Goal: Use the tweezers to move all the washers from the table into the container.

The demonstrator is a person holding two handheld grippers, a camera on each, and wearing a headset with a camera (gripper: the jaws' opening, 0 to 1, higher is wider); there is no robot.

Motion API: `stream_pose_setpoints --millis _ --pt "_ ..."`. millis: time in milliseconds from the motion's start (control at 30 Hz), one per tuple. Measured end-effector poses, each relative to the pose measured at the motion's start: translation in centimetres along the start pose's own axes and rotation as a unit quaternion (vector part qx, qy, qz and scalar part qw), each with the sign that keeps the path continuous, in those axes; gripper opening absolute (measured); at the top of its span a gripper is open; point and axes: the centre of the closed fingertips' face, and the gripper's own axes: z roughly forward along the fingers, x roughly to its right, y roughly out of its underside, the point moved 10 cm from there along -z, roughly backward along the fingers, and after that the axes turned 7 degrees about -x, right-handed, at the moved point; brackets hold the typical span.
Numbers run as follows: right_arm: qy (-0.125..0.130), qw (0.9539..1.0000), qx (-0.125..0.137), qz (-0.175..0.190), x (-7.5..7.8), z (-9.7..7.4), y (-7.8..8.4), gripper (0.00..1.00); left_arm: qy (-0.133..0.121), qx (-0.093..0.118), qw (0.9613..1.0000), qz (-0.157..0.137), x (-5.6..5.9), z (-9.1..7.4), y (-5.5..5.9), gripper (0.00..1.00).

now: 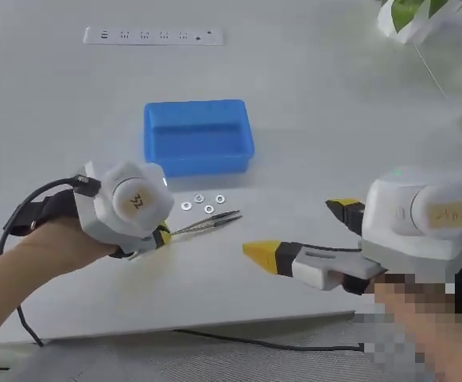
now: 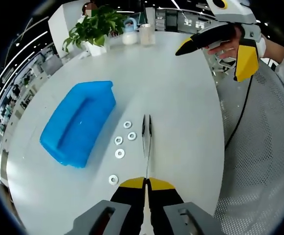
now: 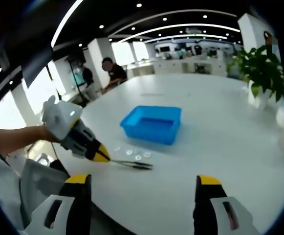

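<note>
1. Left gripper (image 2: 146, 182): its jaws are clenched on the rear end of the tweezers (image 2: 146, 139). In the head view it sits at the near left of the table (image 1: 334, 119), held by a hand with a strap at the wrist.
2. Tweezers: thin, metal and two-pronged, reaching forward from the left gripper's yellow tips and low over the table top. The two prongs lie close together with a narrow slit between them. I cannot tell whether the points touch the surface.
3. Washers (image 2: 120, 153): five small silver rings loose on the table, between the tweezers and the container (image 2: 102, 95). Four sit in a loose cluster. The fifth lies apart, nearer the left gripper's jaws. None sits between the prongs.
4. Container: a blue rectangular tub with an open top, standing on the table just beyond the washers (its long side faces them in the head view).
5. Right gripper (image 3: 144, 183): released, with the jaws spread wide and nothing between them. It hangs at the near right edge of the table, well apart from the washers and the tweezers, with its yellow tips pointing towards the left gripper.
6. Power strip (image 1: 153, 36): white, lying flat at the far side of the table.
7. Plant (image 1: 421, 12): green leaves in a white pot at the far right corner.
8. Cable (image 1: 238, 341): dark, trailing along the near table edge.
</note>
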Motion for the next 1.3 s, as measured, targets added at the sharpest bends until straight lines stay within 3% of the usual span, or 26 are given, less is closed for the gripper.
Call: stream_pose_setpoints --millis 333,567,667,833,967,1067,1100,1167,1200,1300 --pt "-0.048 0.998 -0.011 -0.039 -1.5 0.4 -0.1 0.68 -0.02 0.028 0.9993 0.016 1.4 -3.9 -1.3 0.0" --pt "-0.1 0.9919 -0.028 -0.073 -3.1 1.0 -0.1 0.49 -0.019 0.04 0.9985 0.03 2.4 -5.6 -2.0 0.0" --pt "-0.131 0.9852 -0.05 -0.099 -3.7 1.8 0.0 0.39 -0.022 0.037 0.9979 0.048 2.7 -6.0 -2.2 0.0" --pt "-0.151 0.9759 -0.058 -0.147 -4.6 3.4 -0.4 0.34 -0.015 0.046 0.9971 0.059 3.2 -6.8 -2.7 0.0" --pt "-0.151 0.9624 -0.07 -0.215 -5.1 4.9 -1.1 0.29 -0.015 0.047 0.9967 0.064 3.7 -7.1 -2.7 0.0" --pt "-0.167 0.9577 -0.075 -0.223 -5.8 5.9 -1.4 0.26 -0.012 0.053 0.9962 0.069 3.9 -7.5 -2.8 0.0" --pt "-0.175 0.9535 -0.075 -0.234 -6.0 6.3 -1.4 0.25 -0.01 0.054 0.9961 0.069 4.0 -7.5 -2.8 0.0" --pt "-0.17 0.948 -0.089 -0.254 -6.1 6.9 -1.4 0.24 -0.008 0.05 0.996 0.074 4.1 -7.6 -2.8 0.0" --pt "-0.168 0.9429 -0.092 -0.272 -6.1 7.2 -1.4 0.23 -0.008 0.047 0.9958 0.078 4.1 -7.6 -2.8 0.0" --pt "-0.175 0.9366 -0.095 -0.288 -6.5 7.7 -1.2 0.19 -0.007 0.045 0.9956 0.082 4.1 -7.7 -2.8 0.0"
